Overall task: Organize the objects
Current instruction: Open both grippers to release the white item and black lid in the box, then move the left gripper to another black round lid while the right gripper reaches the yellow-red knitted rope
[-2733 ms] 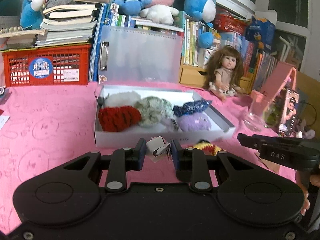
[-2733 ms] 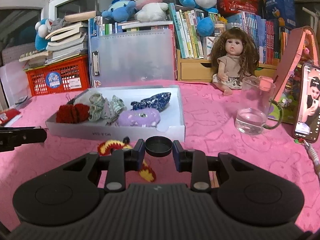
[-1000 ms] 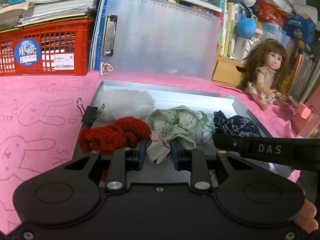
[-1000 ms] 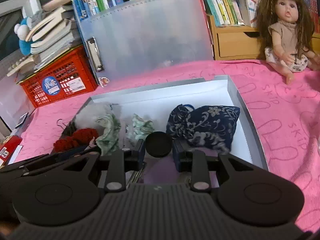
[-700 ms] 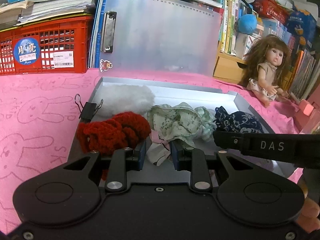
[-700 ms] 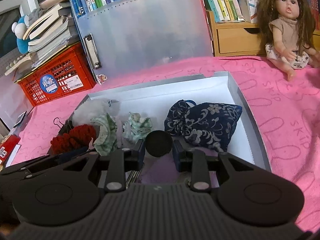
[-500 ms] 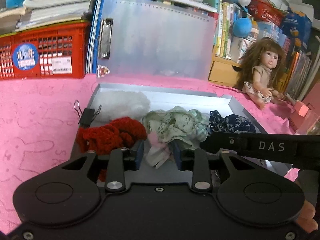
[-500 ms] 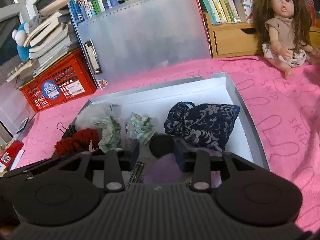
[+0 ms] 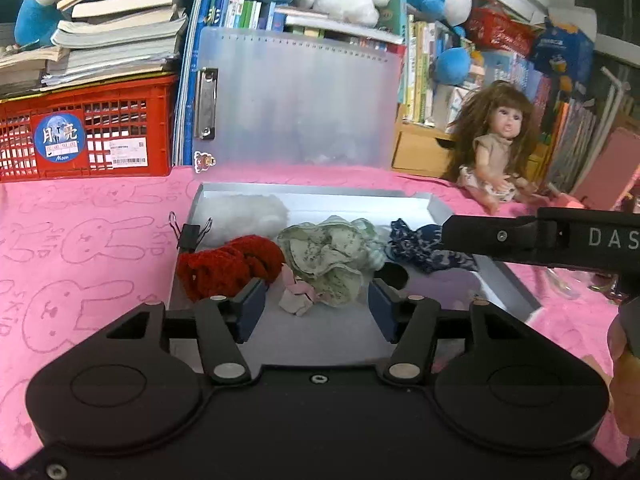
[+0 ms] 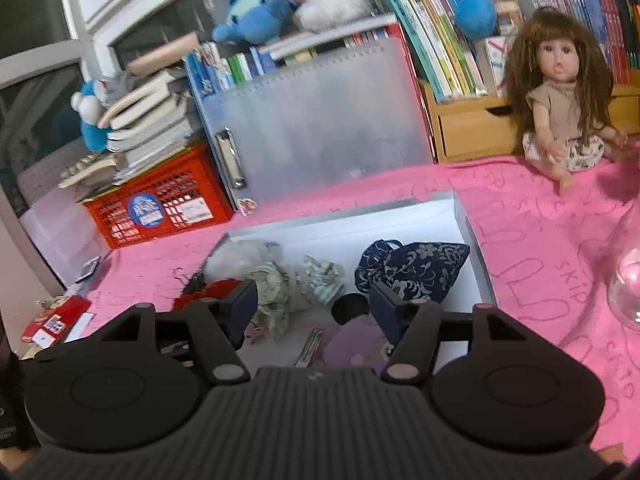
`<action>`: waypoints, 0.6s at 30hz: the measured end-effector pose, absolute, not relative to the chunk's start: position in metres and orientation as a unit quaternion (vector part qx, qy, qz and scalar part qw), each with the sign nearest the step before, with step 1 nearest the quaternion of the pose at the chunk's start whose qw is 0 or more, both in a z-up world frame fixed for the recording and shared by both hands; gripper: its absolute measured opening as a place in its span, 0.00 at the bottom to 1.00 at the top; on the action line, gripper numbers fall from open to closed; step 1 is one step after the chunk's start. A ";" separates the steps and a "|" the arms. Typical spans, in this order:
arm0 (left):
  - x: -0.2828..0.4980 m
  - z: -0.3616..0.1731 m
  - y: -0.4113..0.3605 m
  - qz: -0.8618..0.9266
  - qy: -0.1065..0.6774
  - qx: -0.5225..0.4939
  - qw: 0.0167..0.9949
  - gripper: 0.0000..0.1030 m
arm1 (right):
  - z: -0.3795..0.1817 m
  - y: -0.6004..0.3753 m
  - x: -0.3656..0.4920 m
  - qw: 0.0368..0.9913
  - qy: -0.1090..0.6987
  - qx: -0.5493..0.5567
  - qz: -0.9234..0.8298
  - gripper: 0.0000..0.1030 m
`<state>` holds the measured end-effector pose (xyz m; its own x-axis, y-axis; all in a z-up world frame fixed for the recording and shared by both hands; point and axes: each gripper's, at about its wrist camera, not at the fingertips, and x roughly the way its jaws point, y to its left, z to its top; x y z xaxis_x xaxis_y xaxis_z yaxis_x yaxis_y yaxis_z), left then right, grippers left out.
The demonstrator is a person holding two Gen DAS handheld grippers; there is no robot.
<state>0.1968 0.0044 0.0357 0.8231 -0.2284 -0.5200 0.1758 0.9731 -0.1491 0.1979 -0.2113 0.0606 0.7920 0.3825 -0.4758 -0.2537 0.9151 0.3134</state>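
Jaws of our left hand-held gripper have just been opening; the crumpled tag lies free in the box. Our right hand-held gripper has likewise been opening, and the black cap rests unclamped beside its right pad.

Soft, even indoor light; fisheye bending at the edges; right wrist view slightly motion-blurred.

Both wrist views, perhaps close, over tray

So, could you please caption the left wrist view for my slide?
Open left gripper above white box, a small paper scrap lying free between its jaws.
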 end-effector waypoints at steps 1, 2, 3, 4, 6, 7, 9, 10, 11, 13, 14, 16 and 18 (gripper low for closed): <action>0.192 0.038 0.005 -0.109 0.276 -0.047 0.954 0.55 | 0.062 -0.213 0.193 0.940 0.271 0.115 0.171 0.75; 0.187 0.040 0.005 -0.114 0.273 -0.046 0.954 0.56 | 0.064 -0.214 0.189 0.941 0.269 0.111 0.173 0.75; 0.182 0.042 0.005 -0.117 0.270 -0.046 0.955 0.57 | 0.066 -0.214 0.186 0.942 0.266 0.107 0.174 0.75; 0.177 0.044 0.004 -0.121 0.266 -0.046 0.955 0.57 | 0.067 -0.215 0.181 0.944 0.263 0.101 0.175 0.76; 0.167 0.047 0.003 -0.131 0.260 -0.045 0.956 0.60 | 0.070 -0.217 0.173 0.946 0.255 0.090 0.177 0.78; 0.162 0.049 0.002 -0.135 0.258 -0.044 0.956 0.61 | 0.072 -0.217 0.167 0.948 0.250 0.083 0.179 0.79; 0.151 0.051 -0.001 -0.146 0.254 -0.039 0.955 0.63 | 0.074 -0.218 0.159 0.951 0.241 0.072 0.178 0.80; 0.146 0.051 -0.002 -0.150 0.252 -0.036 0.955 0.63 | 0.074 -0.218 0.154 0.952 0.238 0.067 0.178 0.80; 0.142 0.052 -0.003 -0.153 0.252 -0.033 0.955 0.64 | 0.074 -0.219 0.150 0.953 0.236 0.064 0.179 0.81; 0.134 0.052 -0.005 -0.158 0.252 -0.028 0.954 0.64 | 0.074 -0.219 0.141 0.954 0.232 0.057 0.182 0.82; 0.129 0.051 -0.006 -0.161 0.252 -0.026 0.954 0.64 | 0.073 -0.219 0.137 0.954 0.230 0.053 0.183 0.83; 0.122 0.049 -0.006 -0.164 0.254 -0.024 0.953 0.65 | 0.072 -0.220 0.129 0.956 0.225 0.044 0.183 0.83; 0.115 0.047 -0.006 -0.167 0.256 -0.021 0.952 0.65 | 0.069 -0.220 0.121 0.957 0.221 0.034 0.182 0.84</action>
